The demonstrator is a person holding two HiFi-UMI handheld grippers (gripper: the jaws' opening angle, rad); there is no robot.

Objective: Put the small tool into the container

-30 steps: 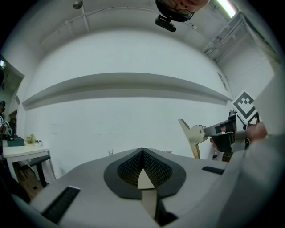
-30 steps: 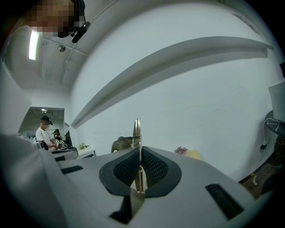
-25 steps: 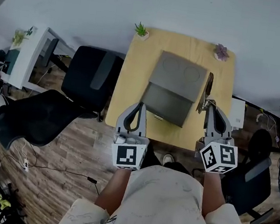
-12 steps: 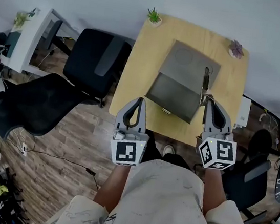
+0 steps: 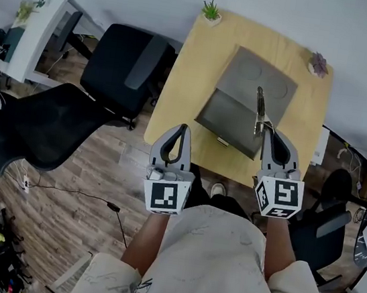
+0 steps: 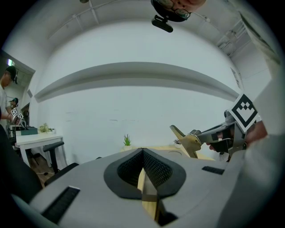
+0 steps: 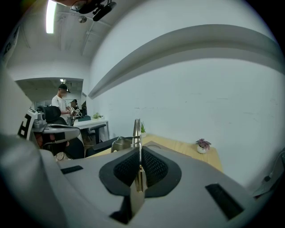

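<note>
Counter point(image 5: 185, 88): light wood, grey container point(image 5: 231, 119) on it
Floor point(image 5: 90, 183): planks, black chairs point(image 5: 123, 66) left
Left gripper point(image 5: 183, 129): together, empty
Right gripper point(image 5: 271, 132): clamped on small tool point(image 5: 260, 104)

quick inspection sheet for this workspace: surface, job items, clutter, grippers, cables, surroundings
surface: wooden table
job's things: grey container open on the table; small tool held over it, not yet inside
clutter: two potted plants at the far corners
grippers: left gripper shut, empty; right gripper shut on the small tool
cables: black cable on the floor, left
surroundings: two black chairs, white desk
</note>
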